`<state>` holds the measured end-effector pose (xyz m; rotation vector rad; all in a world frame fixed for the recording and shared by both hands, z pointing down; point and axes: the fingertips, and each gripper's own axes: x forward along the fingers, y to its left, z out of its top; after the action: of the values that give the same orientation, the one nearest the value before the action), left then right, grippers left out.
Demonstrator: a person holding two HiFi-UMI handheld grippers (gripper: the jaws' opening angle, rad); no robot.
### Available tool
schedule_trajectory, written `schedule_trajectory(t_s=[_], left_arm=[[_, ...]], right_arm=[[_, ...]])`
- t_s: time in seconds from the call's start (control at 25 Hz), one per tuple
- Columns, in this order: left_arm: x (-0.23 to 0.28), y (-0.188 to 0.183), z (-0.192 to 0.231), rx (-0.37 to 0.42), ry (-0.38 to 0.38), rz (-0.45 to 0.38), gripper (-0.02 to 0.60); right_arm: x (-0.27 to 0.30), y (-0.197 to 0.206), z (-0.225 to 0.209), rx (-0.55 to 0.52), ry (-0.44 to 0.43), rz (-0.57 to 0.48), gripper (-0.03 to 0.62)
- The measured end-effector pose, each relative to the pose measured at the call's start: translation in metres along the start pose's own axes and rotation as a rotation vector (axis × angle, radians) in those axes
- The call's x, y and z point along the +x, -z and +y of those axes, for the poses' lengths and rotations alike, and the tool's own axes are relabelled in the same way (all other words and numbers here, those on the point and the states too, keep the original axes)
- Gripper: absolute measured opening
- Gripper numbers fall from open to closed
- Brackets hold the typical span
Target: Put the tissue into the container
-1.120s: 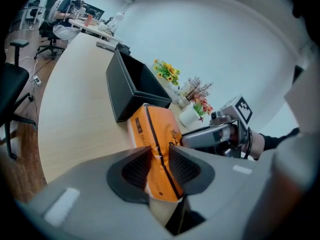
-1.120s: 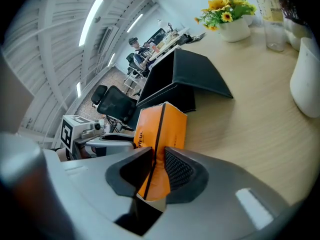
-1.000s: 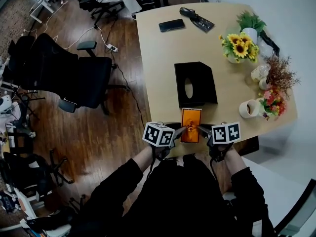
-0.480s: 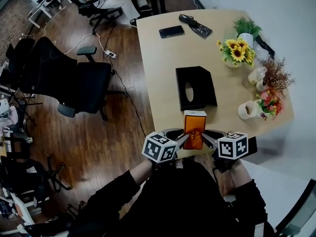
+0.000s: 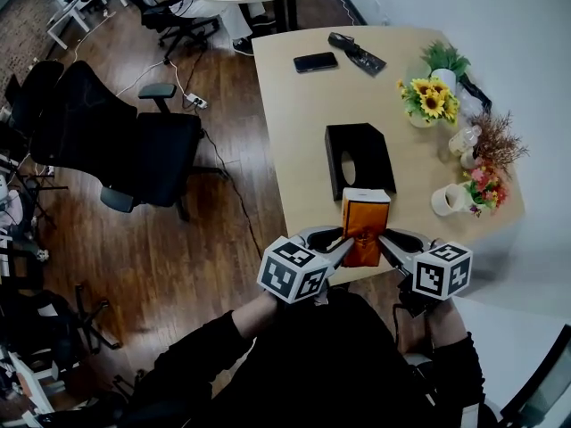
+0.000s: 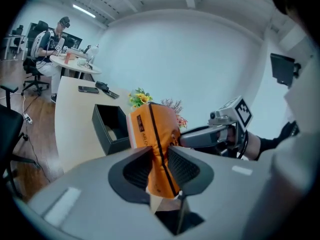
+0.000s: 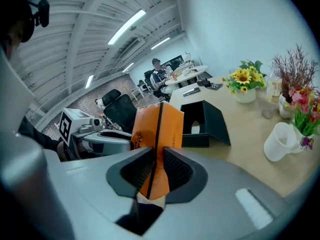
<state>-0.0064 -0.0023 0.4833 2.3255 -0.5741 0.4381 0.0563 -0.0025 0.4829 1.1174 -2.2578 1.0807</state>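
Note:
An orange tissue pack (image 5: 366, 226) hangs above the near edge of the table, gripped from both sides. My left gripper (image 5: 343, 243) pinches its left side; its jaws are closing with the soft wrapper (image 6: 152, 134) squeezed between the pads. My right gripper (image 5: 385, 239) is shut on the opposite side of the pack (image 7: 157, 126). The black container (image 5: 359, 159), a box with an oval hole in its base, lies open just beyond the pack. It also shows in the left gripper view (image 6: 111, 129) and the right gripper view (image 7: 205, 124).
A white mug (image 5: 446, 199), sunflowers (image 5: 428, 103) and other flower pots (image 5: 486, 181) line the table's right edge. A phone (image 5: 316, 61) lies at the far end. A black office chair (image 5: 147, 150) stands on the wooden floor to the left.
The tissue pack has come up off the table, where it lay flat, and now stands upright between both grippers. Both grippers have risen with it.

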Motion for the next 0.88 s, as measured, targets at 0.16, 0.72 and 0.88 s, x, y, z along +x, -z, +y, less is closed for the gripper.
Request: schedule_trajectory(t_s=[0.16,0.72,0.88], left_arm=[[-0.013,-0.014,-0.003,0.029,0.018,-0.028,0.075],[-0.001,-0.072,0.013,0.018,0.004,-0.054,0.072],[0.011,-0.090,0.024,0.017,-0.034,-0.054,0.072]], right_arm=[[-0.005,-0.014,0.013,-0.025,0.013,-0.027,0.069],[-0.002,-0.076,-0.004,-0.084,-0.026,-0.041,0.067],[0.005,-0.097,-0.018,-0.107,-0.053,-0.023,0.067]])
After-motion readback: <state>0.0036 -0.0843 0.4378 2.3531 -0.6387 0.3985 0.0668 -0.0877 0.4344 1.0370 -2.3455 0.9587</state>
